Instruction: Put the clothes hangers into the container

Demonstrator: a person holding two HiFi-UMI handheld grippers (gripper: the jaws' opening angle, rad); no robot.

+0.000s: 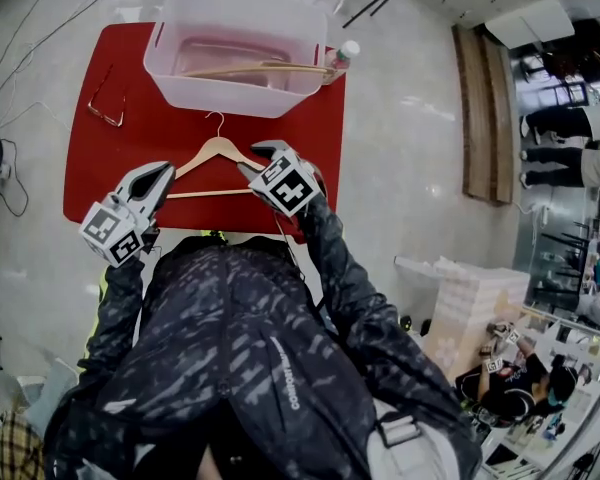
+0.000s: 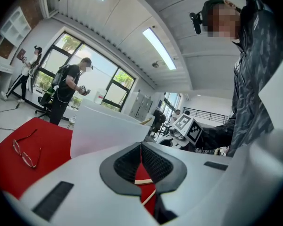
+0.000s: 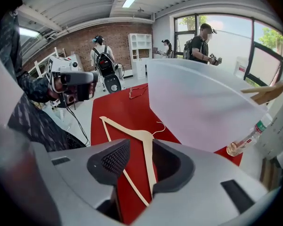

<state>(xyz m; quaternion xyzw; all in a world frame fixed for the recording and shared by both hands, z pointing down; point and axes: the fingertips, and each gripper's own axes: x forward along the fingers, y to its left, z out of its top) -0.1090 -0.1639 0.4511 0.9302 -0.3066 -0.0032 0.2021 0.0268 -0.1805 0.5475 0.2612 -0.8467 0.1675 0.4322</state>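
Left gripper held low and nearly level at the person's left side, jaws closed together at the tips, right gripper close beside it, tilted steeply downward, jaws standing apart, both dark-sleeved arms reaching forward, elbows bent

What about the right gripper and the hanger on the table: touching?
Cannot tell. The right gripper view shows the right gripper, jaws open, astride the hanger; its arm hugs one pad, no clear gap.
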